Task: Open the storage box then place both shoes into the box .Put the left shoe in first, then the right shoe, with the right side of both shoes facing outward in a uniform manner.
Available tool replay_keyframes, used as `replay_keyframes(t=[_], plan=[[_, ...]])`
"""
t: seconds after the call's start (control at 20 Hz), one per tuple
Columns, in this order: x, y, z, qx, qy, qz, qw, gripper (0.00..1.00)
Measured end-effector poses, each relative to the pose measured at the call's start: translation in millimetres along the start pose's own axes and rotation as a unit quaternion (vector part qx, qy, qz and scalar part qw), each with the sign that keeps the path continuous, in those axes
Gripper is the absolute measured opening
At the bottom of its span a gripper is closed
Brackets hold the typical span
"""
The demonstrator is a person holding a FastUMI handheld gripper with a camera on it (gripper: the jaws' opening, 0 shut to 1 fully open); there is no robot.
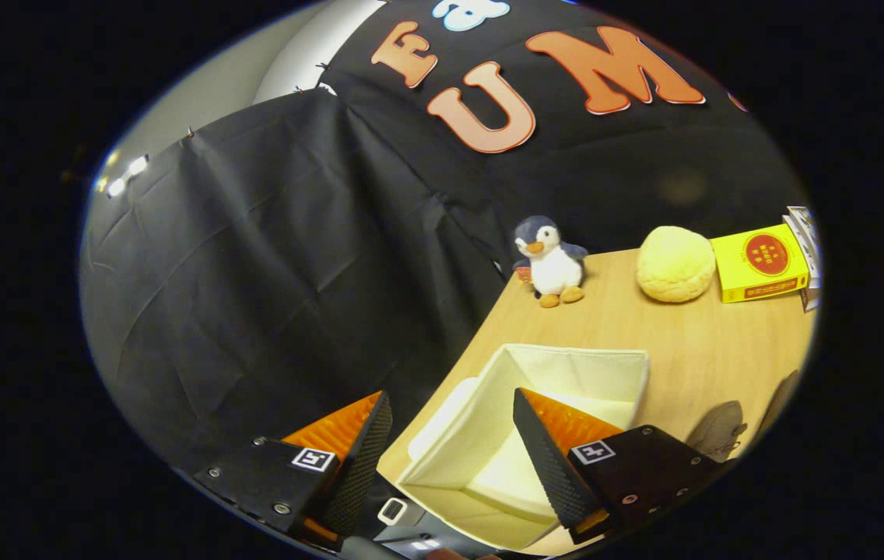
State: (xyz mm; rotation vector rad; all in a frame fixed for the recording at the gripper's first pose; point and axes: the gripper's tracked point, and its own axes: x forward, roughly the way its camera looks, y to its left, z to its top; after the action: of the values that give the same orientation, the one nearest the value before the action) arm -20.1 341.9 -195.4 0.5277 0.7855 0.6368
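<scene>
Below the claw (446,420), the cream storage box (566,369) sits open-topped on the wooden worktop (691,342), near its edge, its lid (442,416) lying beside it. The claw hangs spread wide, holding nothing, one finger over the box's inside. A grey shoe (718,428) lies just beside the box. Beyond stand a toy penguin (552,260), a yellow plush ball (675,264) and a yellow carton (759,263).

The box (566,373) stands open-topped with nothing inside, the gripper (450,408) spread wide above its near rim. Beyond the box, bare table (691,342) runs to a penguin (552,260), bun (675,264) and carton (759,263). A shoe (718,430) lies beside the box.
</scene>
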Motion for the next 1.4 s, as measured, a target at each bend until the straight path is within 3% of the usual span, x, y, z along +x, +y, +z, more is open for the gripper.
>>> replay_keyframes(t=[0.45, 1.05, 1.4], plan=[[-57.2, -126.7, -42.2, -0.013, 0.017, -0.129, 0.991, 0.96], [-107.0, -241.2, -135.4, -0.025, 0.108, -0.243, 0.964, 0.96], [-83.4, -288.6, -154.2, -0.03, 0.128, -0.285, 0.95, 0.79]])
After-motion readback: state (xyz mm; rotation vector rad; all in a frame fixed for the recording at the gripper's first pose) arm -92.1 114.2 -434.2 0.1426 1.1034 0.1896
